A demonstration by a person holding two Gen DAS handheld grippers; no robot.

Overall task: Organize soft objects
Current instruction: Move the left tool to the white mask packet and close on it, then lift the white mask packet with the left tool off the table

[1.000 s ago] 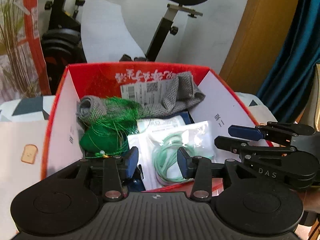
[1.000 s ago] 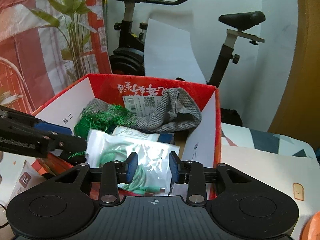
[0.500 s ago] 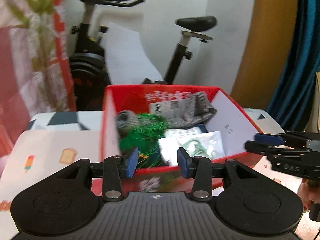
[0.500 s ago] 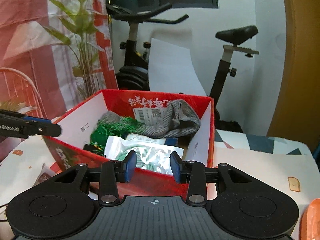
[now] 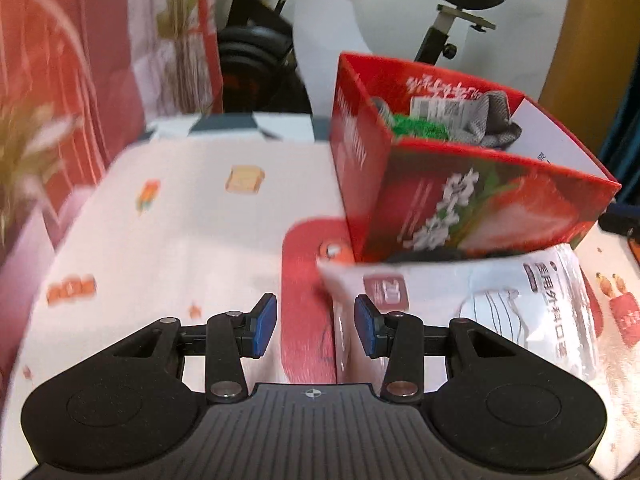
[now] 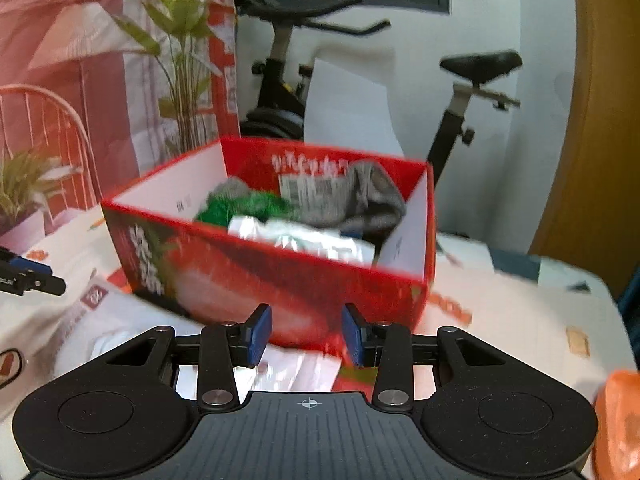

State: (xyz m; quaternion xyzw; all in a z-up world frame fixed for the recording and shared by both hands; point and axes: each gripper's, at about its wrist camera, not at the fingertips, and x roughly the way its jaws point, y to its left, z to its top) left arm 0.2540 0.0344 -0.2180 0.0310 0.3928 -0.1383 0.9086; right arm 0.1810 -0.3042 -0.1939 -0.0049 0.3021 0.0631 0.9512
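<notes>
A red cardboard box (image 5: 460,208) (image 6: 280,276) stands on the table and holds a grey cloth (image 6: 372,196), a green mesh bundle (image 6: 240,206) and a clear bag with a green cord (image 6: 308,240). A white mask packet (image 5: 520,304) lies on the table in front of the box, beside a red flat item (image 5: 304,312). My left gripper (image 5: 316,326) is open and empty, low over the table by the packet's left edge. My right gripper (image 6: 306,334) is open and empty, in front of the box. The left gripper's tip also shows in the right wrist view (image 6: 36,278).
The table has a white cloth with small printed pictures (image 5: 180,240). An exercise bike (image 6: 472,92) and a potted plant (image 6: 180,60) stand behind it. An orange object (image 6: 616,420) sits at the right edge. A wooden panel (image 6: 600,120) is at the right.
Both grippers have pulled back out of the box and lowered. The left one has swung left toward the table and the mask packet. The bag with the green cord stays in the box.
</notes>
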